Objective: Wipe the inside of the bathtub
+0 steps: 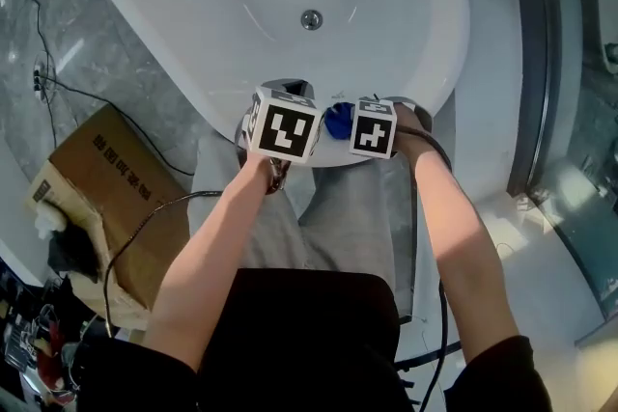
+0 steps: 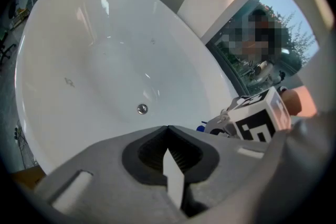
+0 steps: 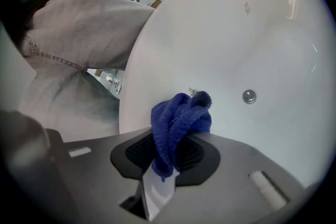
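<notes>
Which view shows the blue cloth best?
Right gripper view: the blue cloth is large and central, clamped in the right gripper. Head view shows only a sliver; left gripper view, a speck.

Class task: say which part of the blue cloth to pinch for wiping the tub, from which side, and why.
Pinch the gathered tail of the blue cloth, as the right gripper does, coming from the rim side. The bunched wad sticks out past the jaw tips toward the bathtub, free to rub.
</notes>
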{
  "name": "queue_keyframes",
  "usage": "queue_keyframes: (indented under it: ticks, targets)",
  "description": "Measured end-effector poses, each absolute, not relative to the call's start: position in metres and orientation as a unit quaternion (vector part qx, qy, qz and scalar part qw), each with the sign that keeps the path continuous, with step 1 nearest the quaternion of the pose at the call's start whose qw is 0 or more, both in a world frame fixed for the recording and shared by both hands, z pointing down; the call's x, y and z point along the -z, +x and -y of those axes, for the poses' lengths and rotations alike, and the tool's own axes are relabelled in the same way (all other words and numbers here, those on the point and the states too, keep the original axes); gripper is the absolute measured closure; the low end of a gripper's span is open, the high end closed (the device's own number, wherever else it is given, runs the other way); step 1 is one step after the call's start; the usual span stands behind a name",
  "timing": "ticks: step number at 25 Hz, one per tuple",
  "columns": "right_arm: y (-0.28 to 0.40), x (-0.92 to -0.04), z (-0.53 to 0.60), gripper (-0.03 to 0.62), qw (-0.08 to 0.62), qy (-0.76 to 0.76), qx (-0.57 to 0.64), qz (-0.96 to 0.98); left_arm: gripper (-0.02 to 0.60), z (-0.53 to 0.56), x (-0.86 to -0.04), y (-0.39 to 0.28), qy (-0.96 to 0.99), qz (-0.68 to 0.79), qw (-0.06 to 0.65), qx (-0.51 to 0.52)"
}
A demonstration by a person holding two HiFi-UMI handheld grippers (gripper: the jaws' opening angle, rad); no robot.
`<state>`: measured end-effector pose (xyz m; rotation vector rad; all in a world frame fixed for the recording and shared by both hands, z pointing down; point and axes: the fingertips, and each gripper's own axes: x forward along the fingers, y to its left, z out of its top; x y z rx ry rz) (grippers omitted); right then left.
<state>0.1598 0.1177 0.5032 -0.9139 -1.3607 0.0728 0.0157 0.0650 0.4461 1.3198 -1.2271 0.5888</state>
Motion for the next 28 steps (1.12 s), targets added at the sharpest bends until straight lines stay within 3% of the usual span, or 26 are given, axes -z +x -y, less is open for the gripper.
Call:
queue_keyframes:
  ticks: [12, 21, 28]
  targets:
    - [0.077, -0.411, -0.086, 0.503, 0.635, -0.201, -0.108, 0.738, 0.577, -0.059, -0.318, -0.045, 0.553, 0.630, 0.513, -0.183]
    - [0.008, -0.297, -0.051, 0.503, 0.546, -0.099, -0.103, 0.825, 0.577, -0.050, -0.206, -0.089, 0.565, 0.690, 0.433, -0.129]
    - [-0.043, -0.182, -0.021, 0.502, 0.430, -0.030, -0.086, 0.898, 0.577, -0.041, -0.114, -0.126, 0.564, 0.742, 0.344, -0.112]
